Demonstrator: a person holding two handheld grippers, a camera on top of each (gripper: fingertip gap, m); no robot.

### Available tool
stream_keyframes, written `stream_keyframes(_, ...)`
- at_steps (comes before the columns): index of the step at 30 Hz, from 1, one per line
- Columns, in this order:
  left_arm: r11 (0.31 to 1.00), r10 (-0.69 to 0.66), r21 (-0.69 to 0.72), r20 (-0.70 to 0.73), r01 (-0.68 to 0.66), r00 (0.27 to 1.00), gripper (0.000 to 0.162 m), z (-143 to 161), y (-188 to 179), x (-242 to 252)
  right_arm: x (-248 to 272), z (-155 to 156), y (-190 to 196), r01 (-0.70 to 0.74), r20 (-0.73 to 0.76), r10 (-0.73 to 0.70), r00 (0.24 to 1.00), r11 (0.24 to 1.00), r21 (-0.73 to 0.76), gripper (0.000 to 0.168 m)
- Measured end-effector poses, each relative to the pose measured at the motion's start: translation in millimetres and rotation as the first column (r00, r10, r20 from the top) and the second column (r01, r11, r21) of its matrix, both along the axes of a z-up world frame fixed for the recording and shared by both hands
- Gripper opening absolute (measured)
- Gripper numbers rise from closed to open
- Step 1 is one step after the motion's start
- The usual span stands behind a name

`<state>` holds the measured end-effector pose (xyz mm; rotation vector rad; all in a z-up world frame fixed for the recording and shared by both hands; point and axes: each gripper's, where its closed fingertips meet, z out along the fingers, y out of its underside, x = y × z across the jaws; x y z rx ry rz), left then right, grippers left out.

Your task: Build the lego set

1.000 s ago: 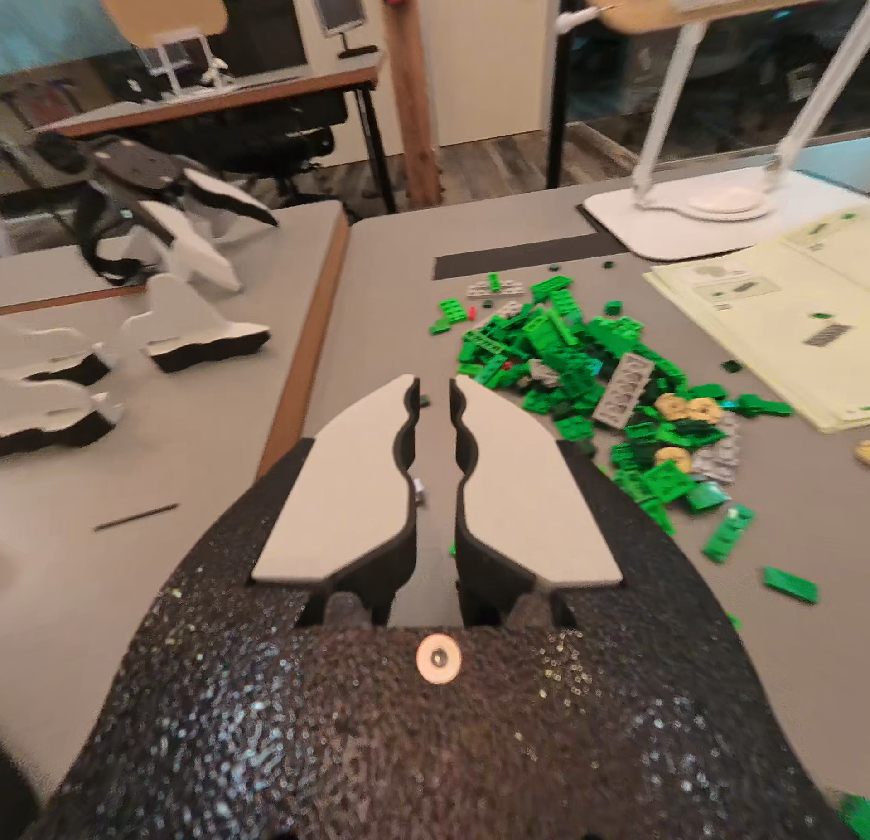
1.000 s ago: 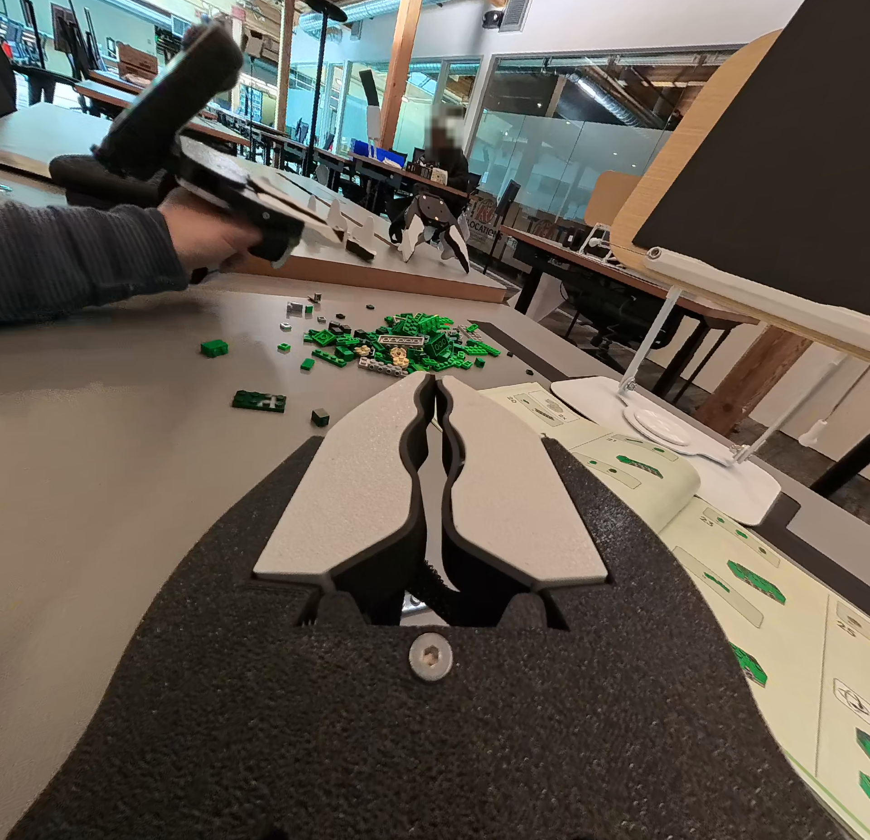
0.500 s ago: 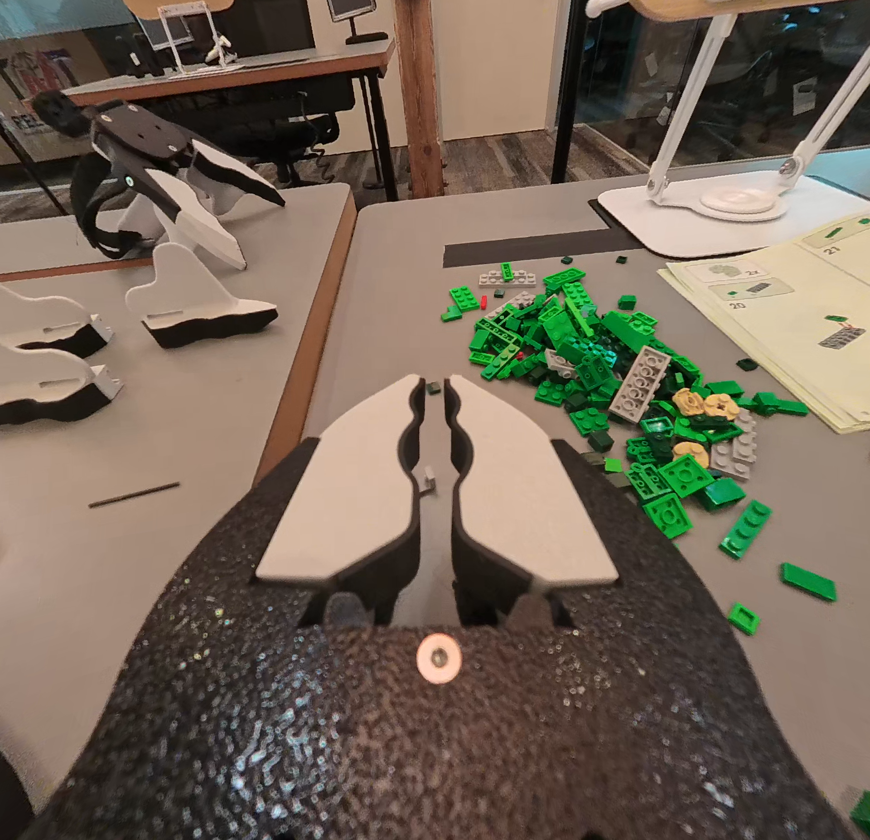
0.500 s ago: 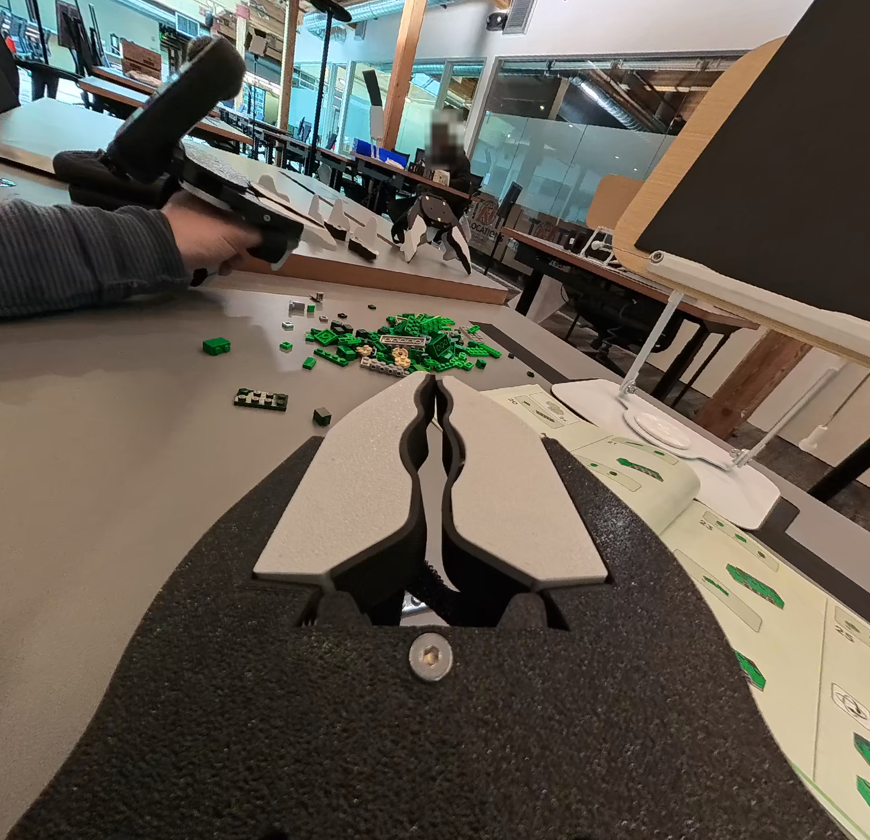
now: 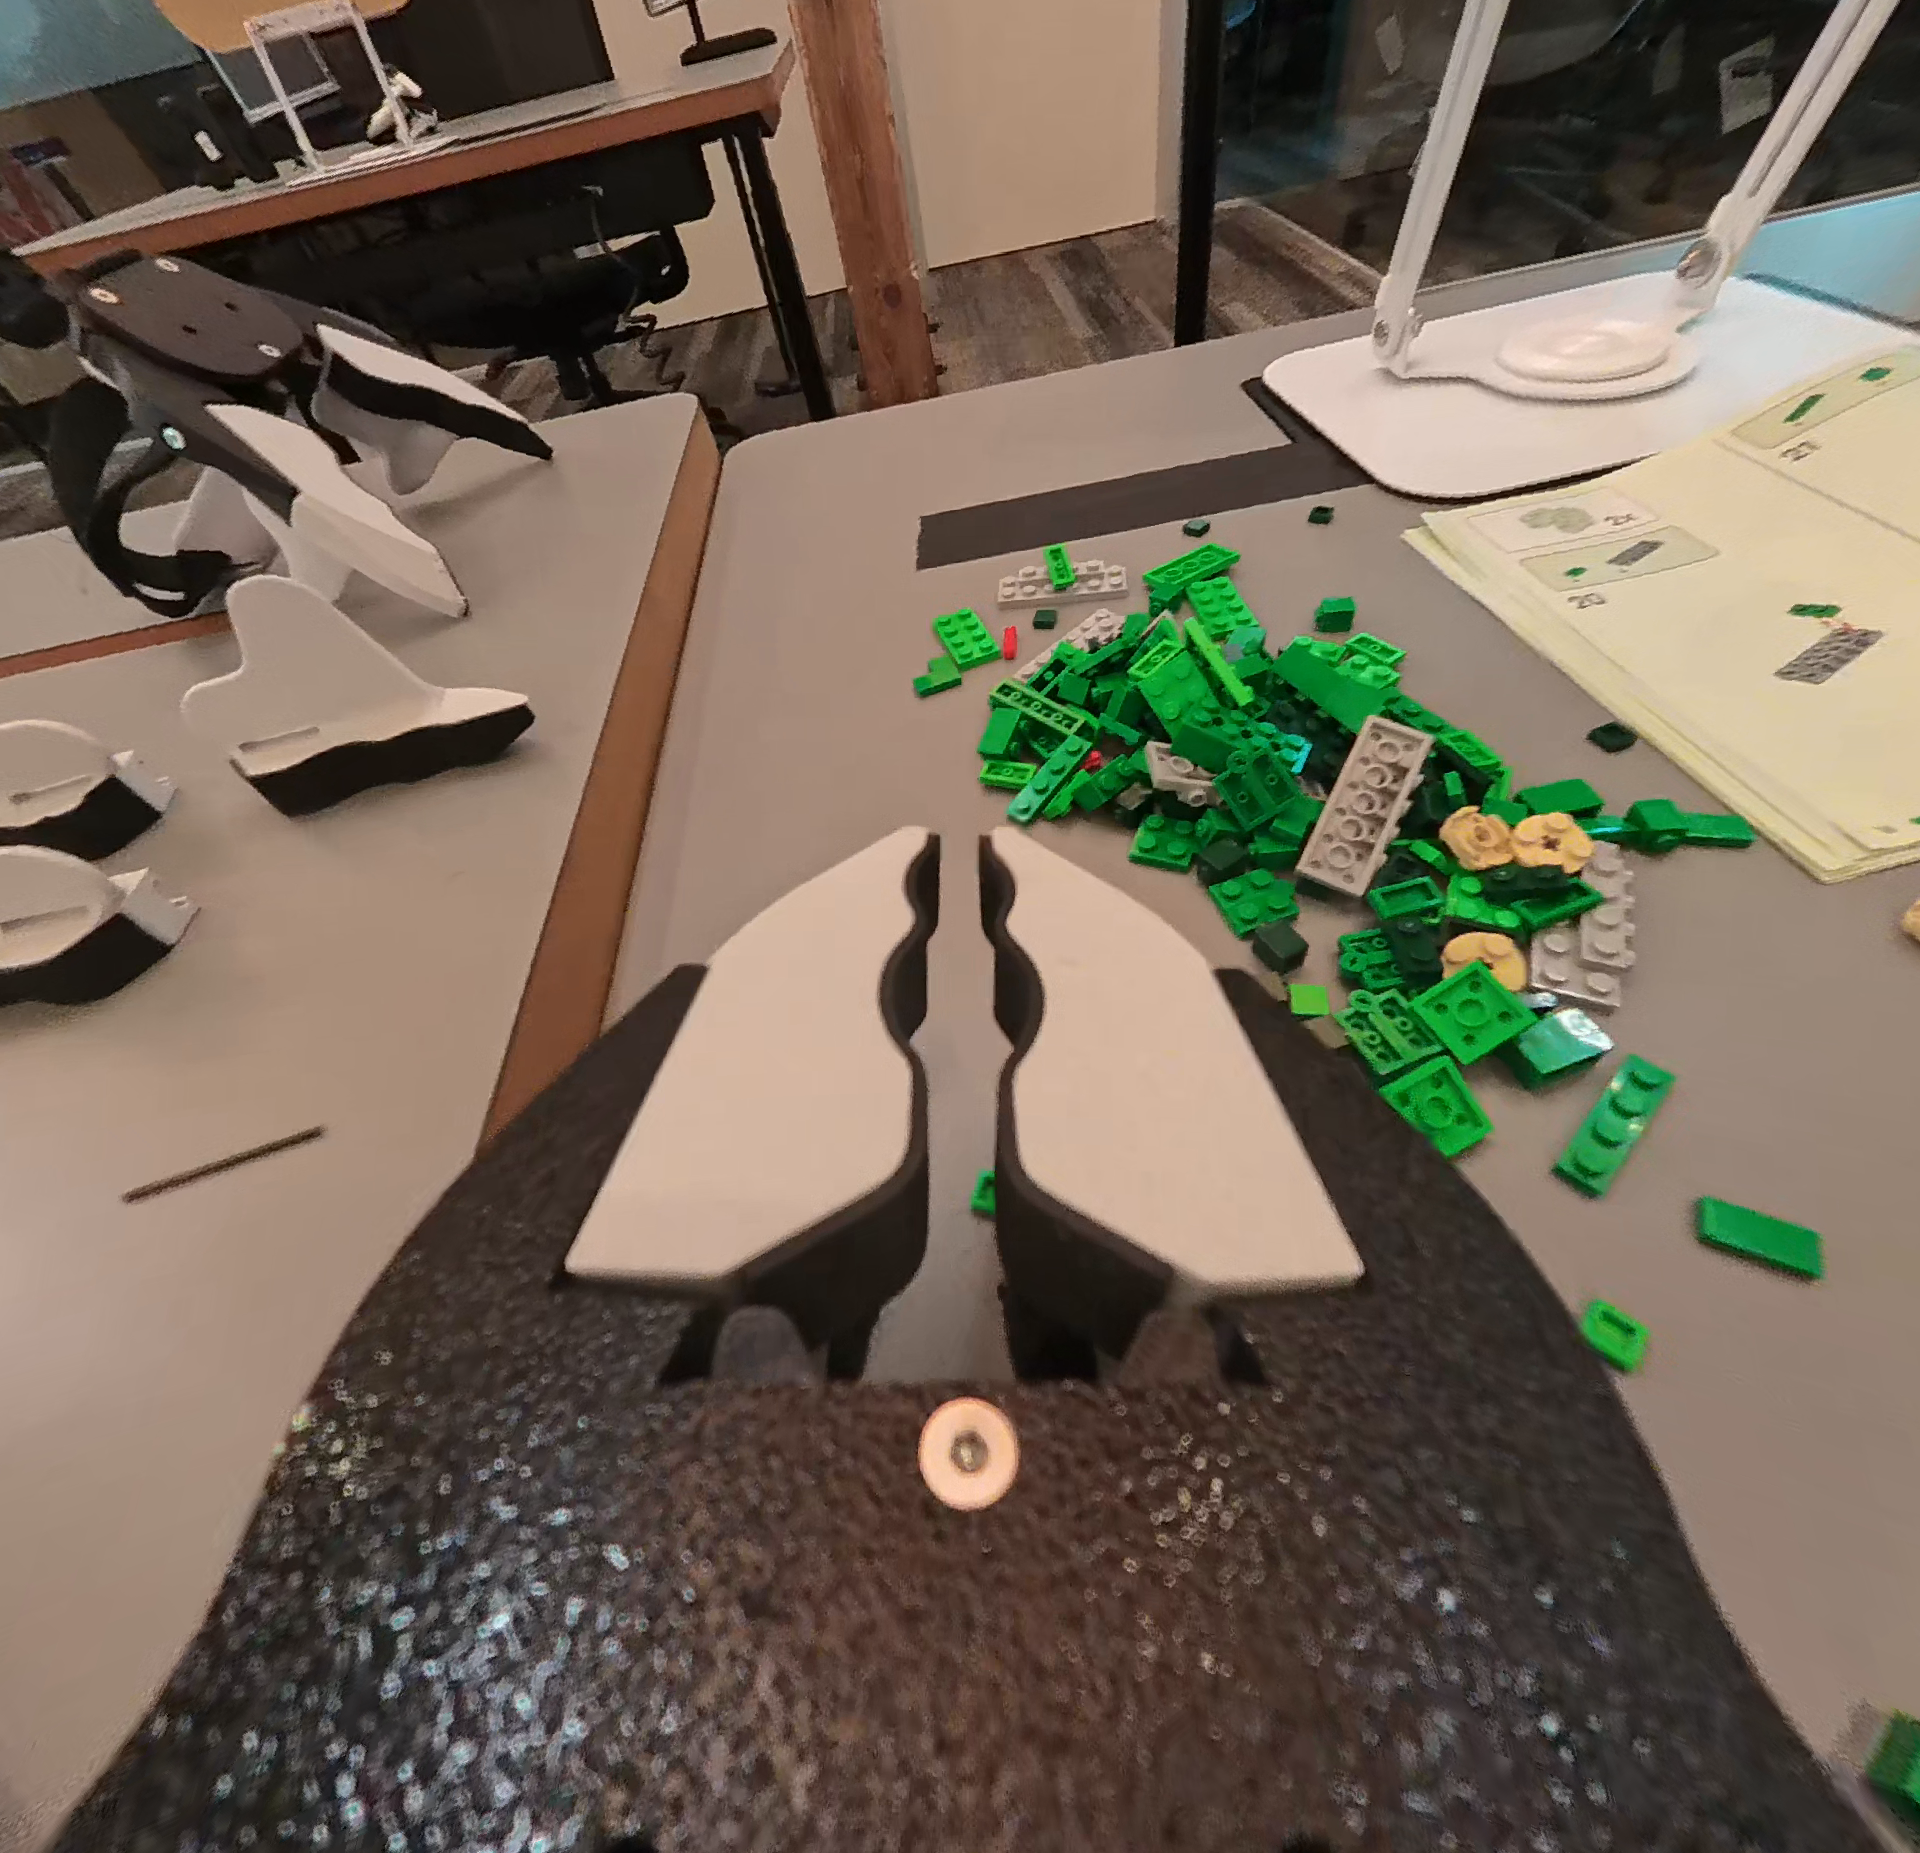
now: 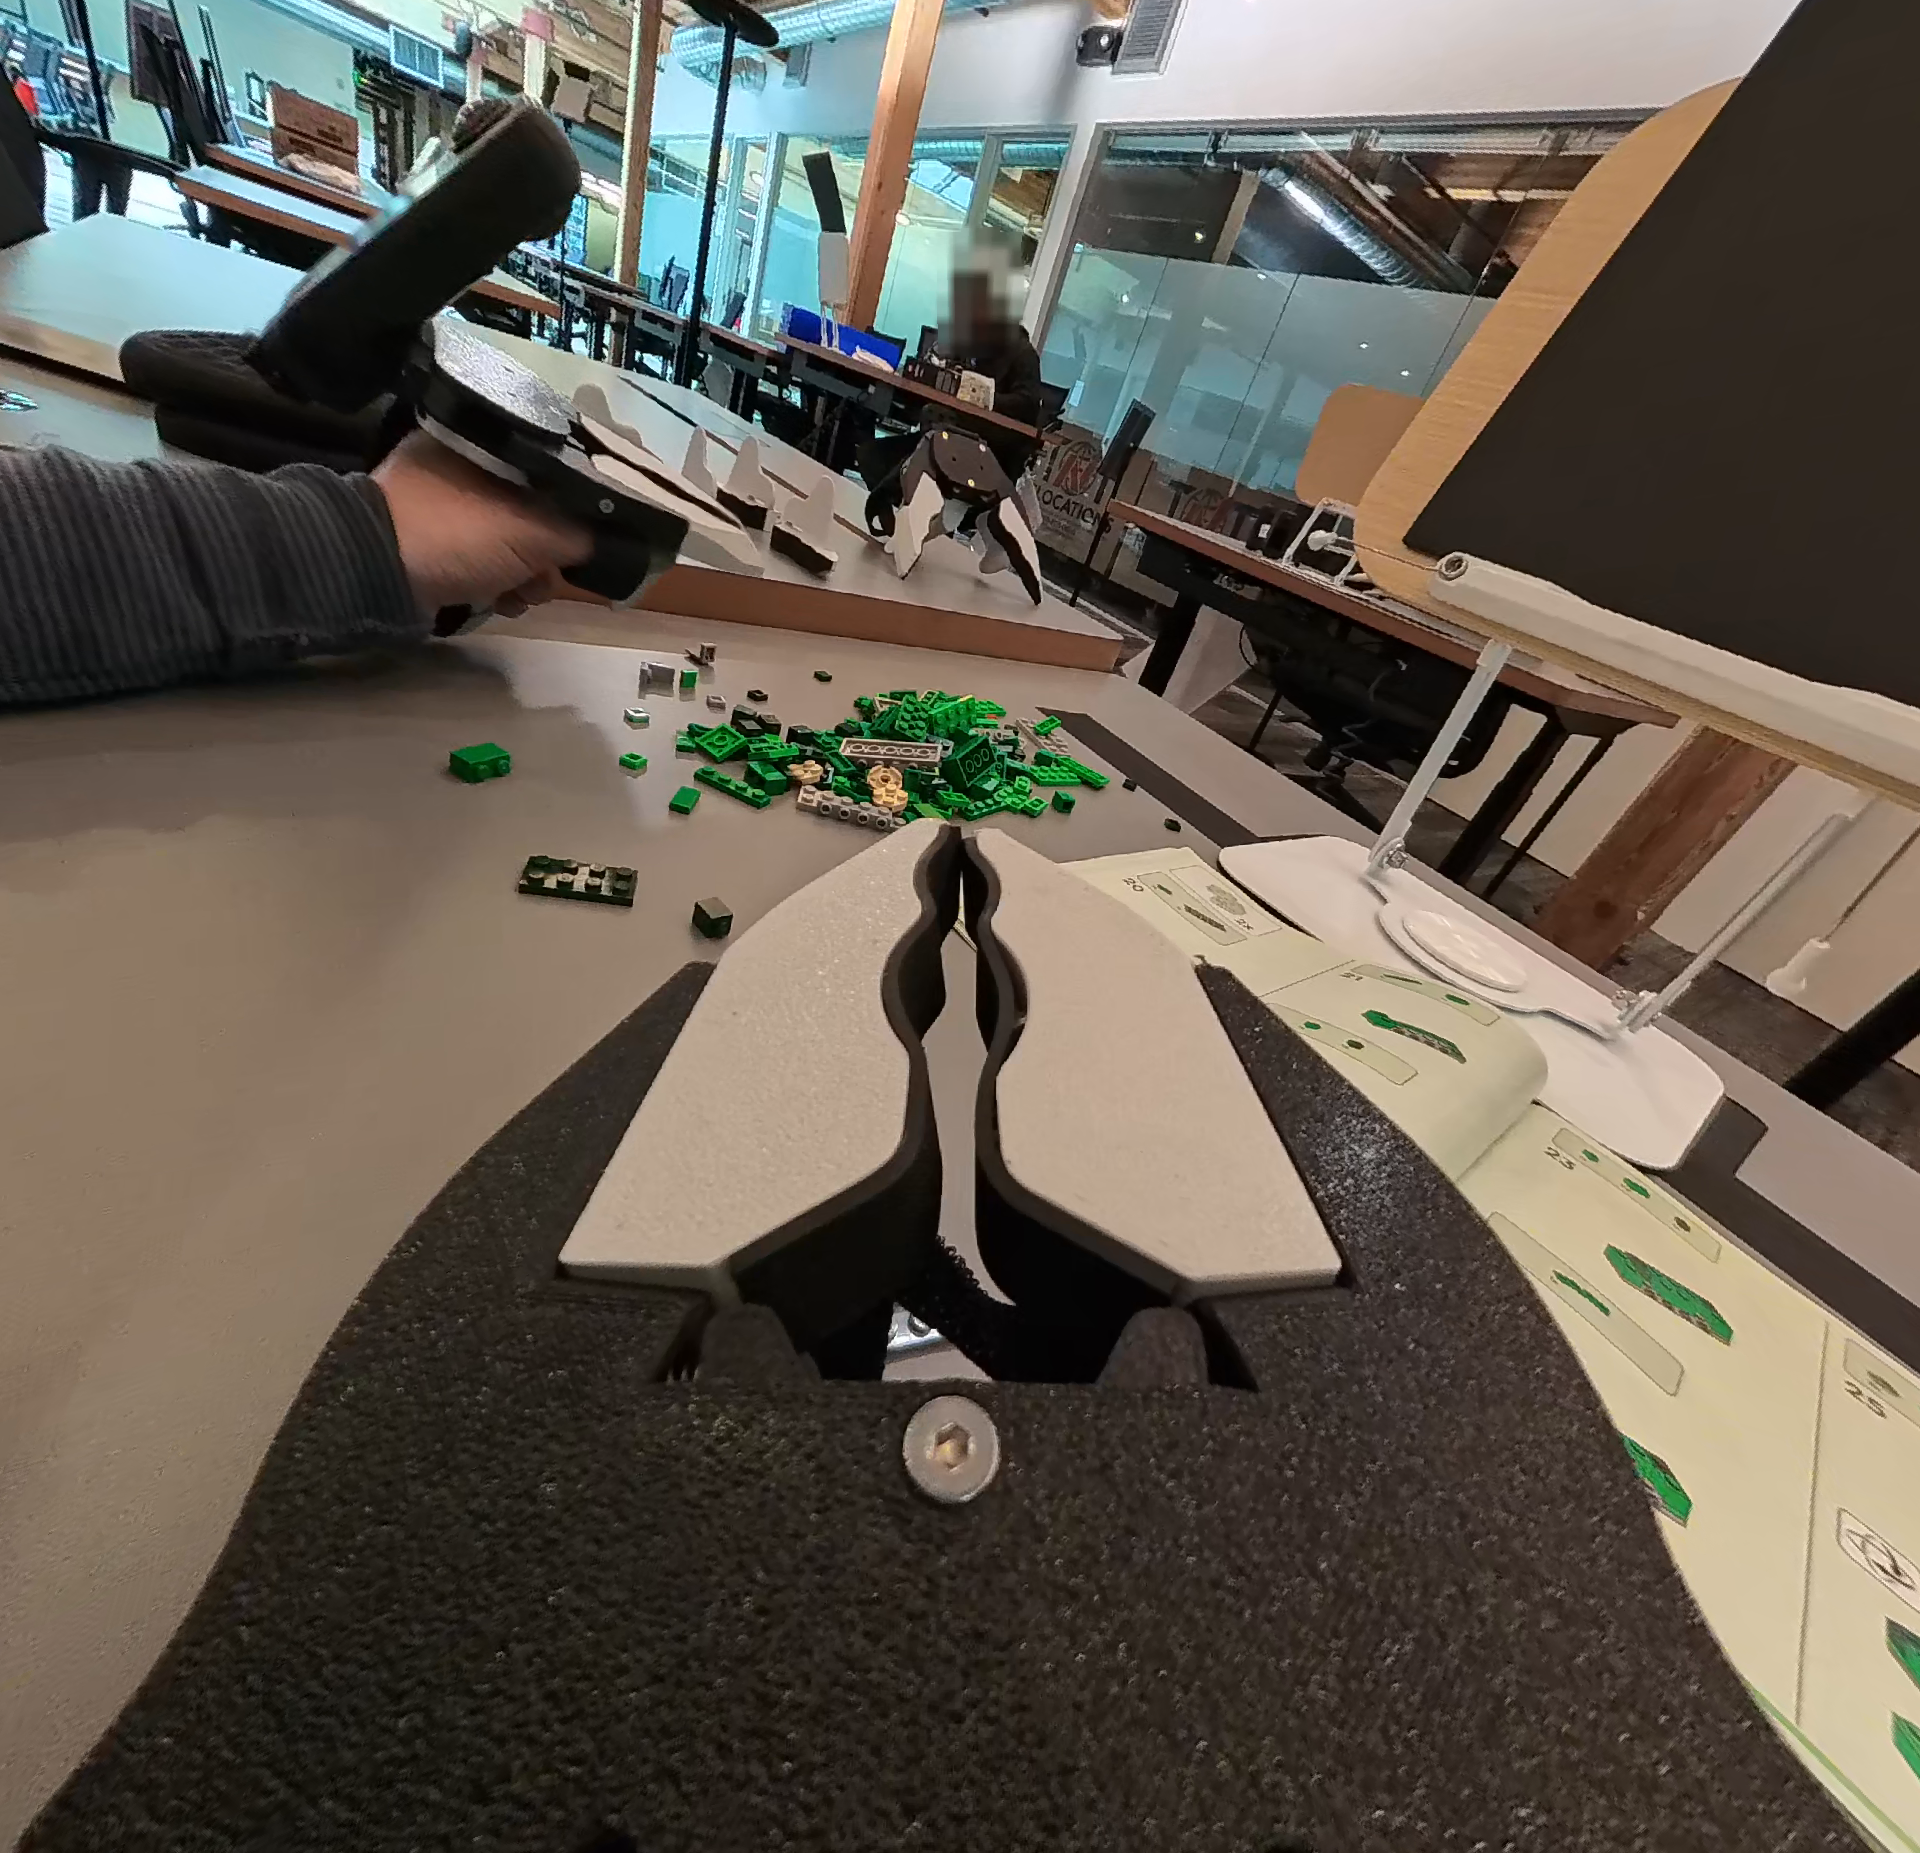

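Both grippers are empty. In the left wrist view the left gripper (image 5: 961,847) hangs over the grey table (image 5: 831,577), its two pale fingers (image 5: 790,1055) nearly together with a thin gap between the tips and nothing held in it. Just beyond and to the right of those tips lies the pile of lego pieces (image 5: 1278,764), mostly green, with a long grey plate (image 5: 1363,804) lying on top and a few tan round pieces (image 5: 1512,842) at its right side. Loose green plates (image 5: 1612,1123) trail from the pile toward the table's near right edge. The open instruction booklet (image 5: 1714,640) lies along the right edge, and a white lamp base (image 5: 1558,380) stands at the far right corner. On the neighbouring table to the left rest spare gripper fingers (image 5: 353,702) and a spare gripper (image 5: 260,421).

In the right wrist view the right gripper (image 6: 958,842) is low over the table (image 6: 260,972), its tips all but touching. The booklet (image 6: 1621,1284) runs under its right side. Ahead lies the same pile (image 6: 894,754), and nearer, well apart from it, a dark green plate (image 6: 578,881) and a small dark brick (image 6: 713,916). At the left, a hand (image 6: 468,536) in a grey sleeve holds the left gripper (image 6: 717,556) above the table's far left edge.
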<state>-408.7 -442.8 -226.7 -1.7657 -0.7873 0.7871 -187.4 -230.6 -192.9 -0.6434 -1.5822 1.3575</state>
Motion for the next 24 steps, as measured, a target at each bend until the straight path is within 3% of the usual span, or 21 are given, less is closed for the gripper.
stream_keyframes(3, 0.994, -0.105, 0.004, -0.018, 0.105, 0.994, 0.012, 9, 17, 12, 0, 0, 0, 0.000, 0.001, 0.000, 1.000, 1.000, -0.005, 0.000)
stream_keyframes(5, 0.960, -0.277, 0.031, -0.010, 0.277, 0.961, 0.022, 20, 41, 37, 0, 0, 1, 0.000, 0.000, 0.000, 1.000, 1.000, -0.008, 0.000)
stream_keyframes(9, 0.874, -0.478, 0.026, 0.215, 0.484, 0.852, 0.046, -1, 72, 99, 0, 1, 1, 0.000, 0.003, 0.000, 1.000, 1.000, -0.013, 0.000)
stream_keyframes(13, 0.839, -0.445, -0.217, 0.255, 0.499, 0.859, 0.023, -30, 71, 123, 0, 0, 1, 0.000, 0.005, 0.000, 1.000, 1.000, -0.013, 0.000)
stream_keyframes(15, 0.823, -0.431, -0.265, 0.284, 0.502, 0.857, 0.017, -38, 71, 128, 0, 0, 1, 0.001, 0.004, 0.000, 1.000, 1.000, -0.010, 0.000)
stream_keyframes(17, 0.820, -0.415, -0.259, 0.346, 0.511, 0.841, 0.017, -48, 72, 132, 0, 0, 1, 0.001, 0.004, -0.001, 1.000, 1.000, -0.007, 0.000)
stream_keyframes(20, 0.824, -0.370, -0.264, 0.418, 0.501, 0.829, 0.031, -60, 70, 131, -1, 0, 1, 0.001, 0.005, -0.001, 1.000, 1.000, -0.006, 0.000)
stream_keyframes(24, 0.847, -0.351, -0.234, 0.428, 0.477, 0.833, 0.029, -60, 71, 126, -1, 0, 1, 0.002, 0.007, -0.001, 1.000, 1.000, -0.006, 0.000)
